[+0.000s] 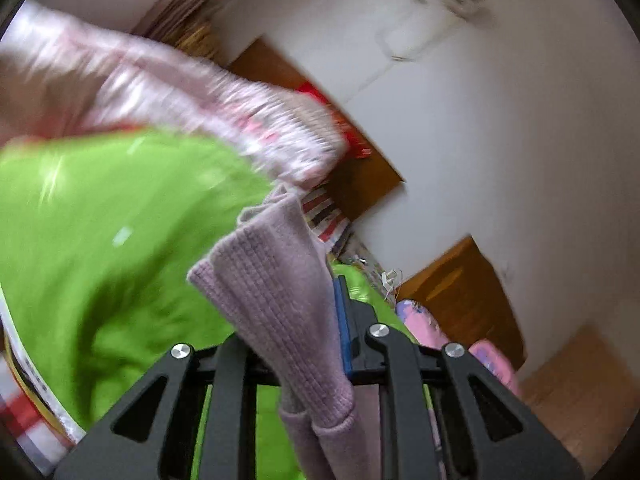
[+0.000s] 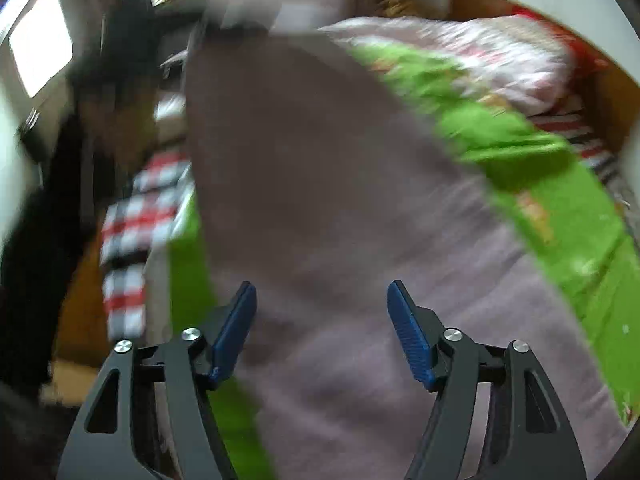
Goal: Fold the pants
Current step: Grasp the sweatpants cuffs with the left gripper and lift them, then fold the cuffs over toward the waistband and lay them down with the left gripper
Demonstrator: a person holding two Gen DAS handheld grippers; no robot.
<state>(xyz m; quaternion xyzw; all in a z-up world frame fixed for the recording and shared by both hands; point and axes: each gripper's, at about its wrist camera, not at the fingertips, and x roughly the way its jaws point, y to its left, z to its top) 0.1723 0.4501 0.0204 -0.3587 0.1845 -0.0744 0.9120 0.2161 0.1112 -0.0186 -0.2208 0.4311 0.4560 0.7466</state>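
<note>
1. Our left gripper point(image 1: 316, 344) has its jaws drawn narrow and clamped on a ribbed hem of the mauve pants point(image 1: 276, 292); the cloth stands up between the pads and hangs down past them.
2. Our right gripper point(image 2: 322, 328) stands with its jaws wide; the blue pads point(image 2: 408, 332) touch nothing that we can see, and the pants point(image 2: 320, 208) lie spread below them.
3. In the right wrist view the pants stretch across the green sheet point(image 2: 568, 224), one part lifted toward the far end.
4. A pink floral quilt point(image 1: 224, 108) lies bunched beyond the sheet point(image 1: 100, 216).
5. Both views are blurred, so finer detail escapes us.
</note>
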